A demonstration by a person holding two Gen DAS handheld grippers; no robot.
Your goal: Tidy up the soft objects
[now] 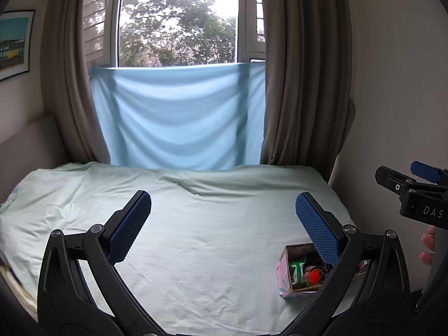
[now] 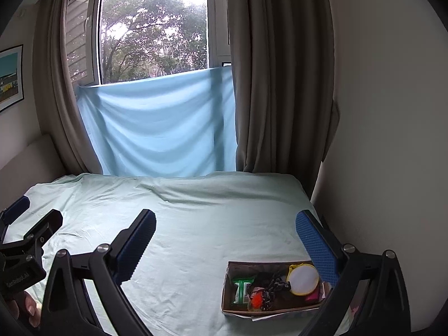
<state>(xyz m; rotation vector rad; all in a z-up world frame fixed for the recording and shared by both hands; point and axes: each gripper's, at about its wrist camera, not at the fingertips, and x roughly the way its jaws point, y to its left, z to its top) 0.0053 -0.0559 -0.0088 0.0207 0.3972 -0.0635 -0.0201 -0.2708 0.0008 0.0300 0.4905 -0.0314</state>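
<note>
Holding both grippers spread wide and empty above the bed (image 2: 196, 224), I see one box (image 2: 232, 302) just below my right gripper (image 2: 225, 240), right of my left gripper (image 1: 224, 218); one yellow-rimmed pad (image 2: 303, 278) lies inside.

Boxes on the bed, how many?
1. A single cardboard box sits on the green sheet near the bed's right side, below the right gripper, filled with small items. More may lie outside the views.

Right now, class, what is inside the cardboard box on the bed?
The box holds a round yellow-rimmed pad, a green item, something orange and dark braided cord. The right gripper's finger covers its far corner.
</note>
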